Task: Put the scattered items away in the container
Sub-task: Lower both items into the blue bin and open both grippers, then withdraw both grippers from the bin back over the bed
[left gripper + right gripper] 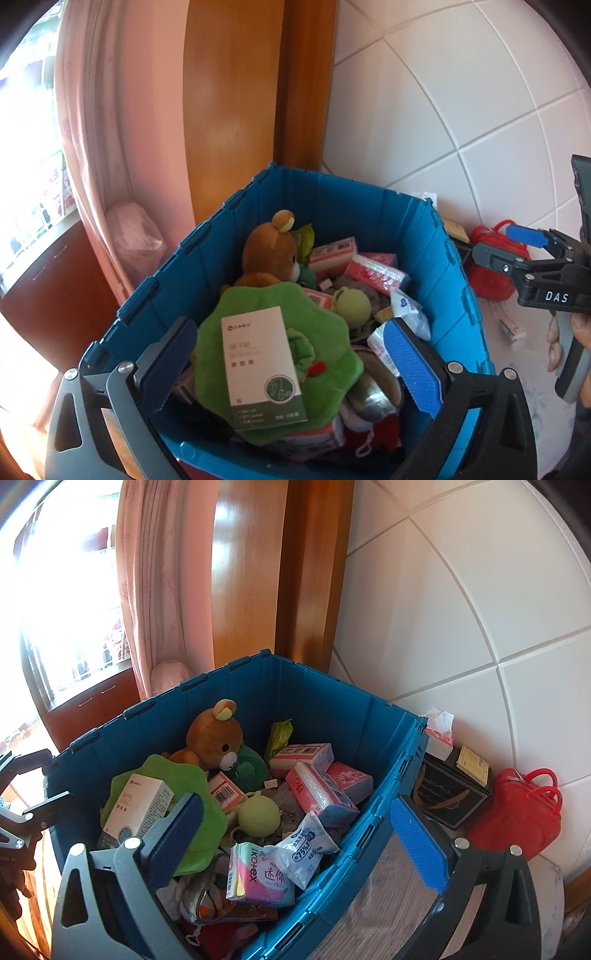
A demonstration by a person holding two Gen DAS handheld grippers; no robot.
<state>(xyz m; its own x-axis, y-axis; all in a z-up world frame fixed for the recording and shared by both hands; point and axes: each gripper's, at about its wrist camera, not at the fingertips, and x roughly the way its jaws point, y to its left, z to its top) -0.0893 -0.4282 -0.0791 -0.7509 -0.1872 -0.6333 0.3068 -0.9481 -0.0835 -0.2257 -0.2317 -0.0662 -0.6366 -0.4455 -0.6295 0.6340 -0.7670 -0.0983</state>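
White carton (263,369) lies flat on the green plush (325,373) inside the blue crate (236,236), long axis running toward the far wall. Left gripper (291,365) and right gripper (295,845) both gape, empty. Only the right view shows the black box (454,794).

- Blue plastic container (384,738): open-topped, ribbed walls, nearly full, standing below my tools.
- White-and-green box (262,369): flat, printed face up, on the green leaf-shaped plush (332,373).
- Brown bear plush (214,738): propped against the far wall.
- Pink tissue packs (317,790): piled mid-container.
- Kotex pack (258,875): tilted beside the white wipes pouch (310,845).
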